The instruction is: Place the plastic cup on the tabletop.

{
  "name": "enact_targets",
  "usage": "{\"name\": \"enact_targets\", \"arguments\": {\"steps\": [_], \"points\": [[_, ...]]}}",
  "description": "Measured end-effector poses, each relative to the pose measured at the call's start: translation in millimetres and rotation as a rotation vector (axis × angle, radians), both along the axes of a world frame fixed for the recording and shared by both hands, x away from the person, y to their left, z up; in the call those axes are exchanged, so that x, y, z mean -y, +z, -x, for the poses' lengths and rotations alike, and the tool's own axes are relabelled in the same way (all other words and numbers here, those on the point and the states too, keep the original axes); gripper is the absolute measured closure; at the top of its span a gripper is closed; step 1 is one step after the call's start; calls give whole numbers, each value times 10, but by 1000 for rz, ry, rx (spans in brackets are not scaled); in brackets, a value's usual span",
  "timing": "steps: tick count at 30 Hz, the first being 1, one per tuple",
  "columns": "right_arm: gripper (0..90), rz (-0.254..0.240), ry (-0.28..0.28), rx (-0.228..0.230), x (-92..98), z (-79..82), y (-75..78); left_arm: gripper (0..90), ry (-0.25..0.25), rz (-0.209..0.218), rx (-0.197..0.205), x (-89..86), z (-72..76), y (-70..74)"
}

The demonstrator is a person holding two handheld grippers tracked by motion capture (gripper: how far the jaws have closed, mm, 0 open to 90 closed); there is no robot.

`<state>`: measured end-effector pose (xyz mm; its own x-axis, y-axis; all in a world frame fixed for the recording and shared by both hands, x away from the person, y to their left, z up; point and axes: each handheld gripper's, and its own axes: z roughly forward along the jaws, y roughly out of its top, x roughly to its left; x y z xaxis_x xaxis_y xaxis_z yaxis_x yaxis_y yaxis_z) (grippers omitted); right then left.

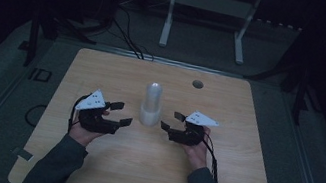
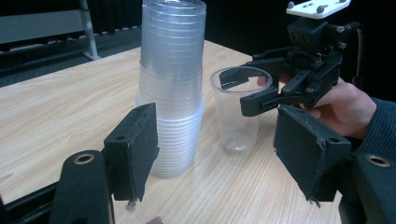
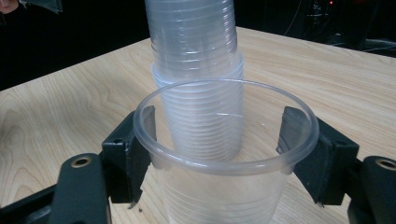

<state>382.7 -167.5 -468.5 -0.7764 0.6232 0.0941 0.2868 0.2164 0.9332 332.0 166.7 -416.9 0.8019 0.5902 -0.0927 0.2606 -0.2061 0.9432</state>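
A tall stack of clear plastic cups [image 1: 151,105] stands upright near the middle of the wooden worktop [image 1: 104,68], and a single cup [image 2: 235,112] stands on the wood just beside it, on the person's right. The right claw [image 1: 169,120] has this single cup between its jaws: in the right gripper view the two black pads sit against the outside of the cup's wall just under the rim, one on each side, so I judge it clasped around the cup [image 3: 224,154], lightly, for the rim is not visibly squeezed out of round. The left claw [image 1: 120,113] hangs released on the other side of the stack, jaws apart with nothing between them, near the stack but not touching it. The step in hand looks like separating one cup from the stack and placing it. If it is to be moved next, that calls for a gentle, even grip, since thin plastic buckles easily, and a straight lift clear of the stack, while the left claw could steady the stack.
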Motion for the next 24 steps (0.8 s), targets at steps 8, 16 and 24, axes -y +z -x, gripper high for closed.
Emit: {"name": "enact_targets", "arguments": {"steps": [8,16,24], "points": [[270,16,-6,-1,-10,1,-48,307,-1,1,0,1,0,0],[261,35,-8,0,-3,10,-79,308,-2,1,-3,6,-3,-7],[217,33,-5,-4,4,23,-83,307,-3,2,-4,8,-3,-8]]}}
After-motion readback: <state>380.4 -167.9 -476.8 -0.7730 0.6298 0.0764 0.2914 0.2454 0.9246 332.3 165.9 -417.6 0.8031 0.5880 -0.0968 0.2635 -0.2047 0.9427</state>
